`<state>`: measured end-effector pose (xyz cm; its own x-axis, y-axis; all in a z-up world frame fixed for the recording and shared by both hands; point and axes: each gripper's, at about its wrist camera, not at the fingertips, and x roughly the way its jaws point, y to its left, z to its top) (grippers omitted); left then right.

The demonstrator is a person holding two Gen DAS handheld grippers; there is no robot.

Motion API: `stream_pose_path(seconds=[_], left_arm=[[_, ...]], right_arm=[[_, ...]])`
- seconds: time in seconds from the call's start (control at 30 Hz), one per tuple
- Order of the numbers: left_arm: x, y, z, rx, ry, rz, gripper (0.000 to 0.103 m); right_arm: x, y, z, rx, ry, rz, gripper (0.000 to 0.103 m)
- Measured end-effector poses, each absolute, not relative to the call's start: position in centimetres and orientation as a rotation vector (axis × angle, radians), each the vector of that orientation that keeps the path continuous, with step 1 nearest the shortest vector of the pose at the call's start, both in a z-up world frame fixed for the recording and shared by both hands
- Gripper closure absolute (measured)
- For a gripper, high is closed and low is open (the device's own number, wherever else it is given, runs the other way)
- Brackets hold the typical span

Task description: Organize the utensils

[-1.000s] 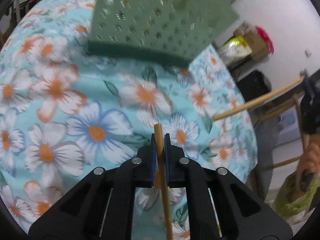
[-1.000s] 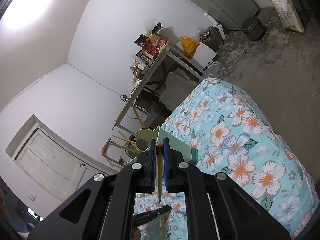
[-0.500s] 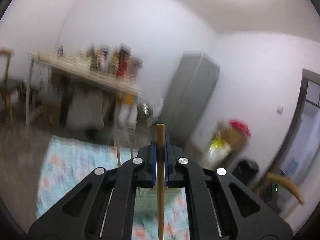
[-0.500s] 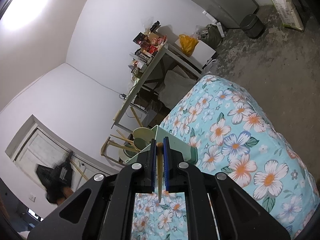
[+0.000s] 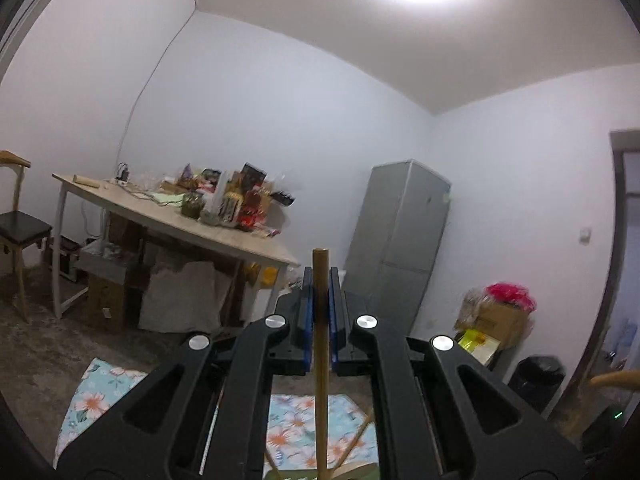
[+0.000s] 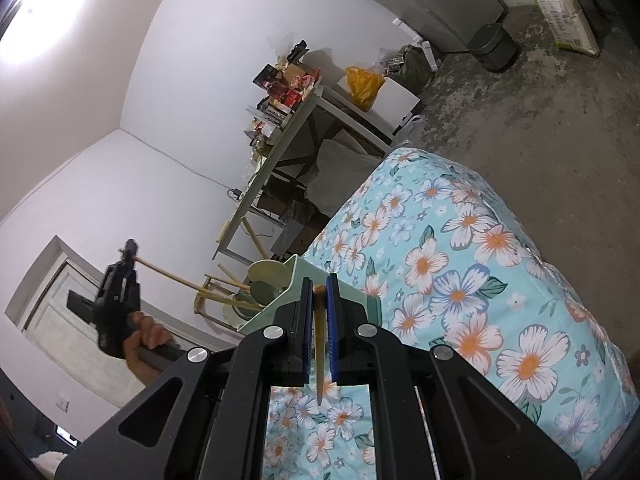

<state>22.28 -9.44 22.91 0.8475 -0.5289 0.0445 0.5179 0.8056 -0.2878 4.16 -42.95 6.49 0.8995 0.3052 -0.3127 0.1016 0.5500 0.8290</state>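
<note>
Left claw (image 5: 320,312): jaws narrow, clamped on a wooden chopstick (image 5: 320,360). The stick's long axis runs straight through the jaws, its blunt end standing just proud of the pads and the rest trailing down toward the camera. In the right wrist view this claw (image 6: 130,254) is held up in a hand (image 6: 146,340), raised and off to the left of the right claw, its stick slanting down toward the holder.

Right claw (image 6: 319,312): jaws narrow, clamped on a second chopstick (image 6: 319,344), blunt end between the pads, thin tip hanging below.

The green utensil holder (image 6: 298,288) stands directly ahead of the right claw, just beyond its fingertips, already carrying spoons and sticks that lean left. Judgement: the right claw is nearer the holder; the left must descend rightward to reach it.

The holder sits on the flowered table (image 6: 460,272), whose edges fall away to the right and far side. Open room exists above the holder; the leaning sticks crowd its left side.
</note>
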Motion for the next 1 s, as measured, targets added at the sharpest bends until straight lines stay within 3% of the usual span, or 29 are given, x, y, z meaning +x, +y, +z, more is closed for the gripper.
stream_pose_path(seconds=[0.3,0.33,0.4,0.53,0.83,1.0], left_arm=[[24.8,-9.8,18.4,-0.281,0.162,-0.532,0.096],[24.8,-9.6,18.2,-0.289,0.175,-0.538,0.091],[24.8,-9.0,18.0,-0.298,0.191,-0.539,0.059],[23.6,-7.6,18.5,-0.299,0.180,-0.527,0.045],[19.6,-2.1,19.2,-0.294,0.232,-0.443,0.028],[17.6,1.3,16.1,-0.262,0.362,-0.392,0.025]], right_arm=[[4.9,-43.0,6.0,0.995,0.476,0.126,0.096],[4.9,-42.9,6.0,0.992,0.475,0.127,0.096],[4.8,-42.6,6.4,0.978,0.472,0.130,0.096],[4.7,-41.9,8.0,0.930,0.449,0.145,0.096],[4.9,-39.6,16.6,0.755,0.335,0.260,0.096],[6.5,-38.1,22.2,0.666,0.269,0.333,0.096]])
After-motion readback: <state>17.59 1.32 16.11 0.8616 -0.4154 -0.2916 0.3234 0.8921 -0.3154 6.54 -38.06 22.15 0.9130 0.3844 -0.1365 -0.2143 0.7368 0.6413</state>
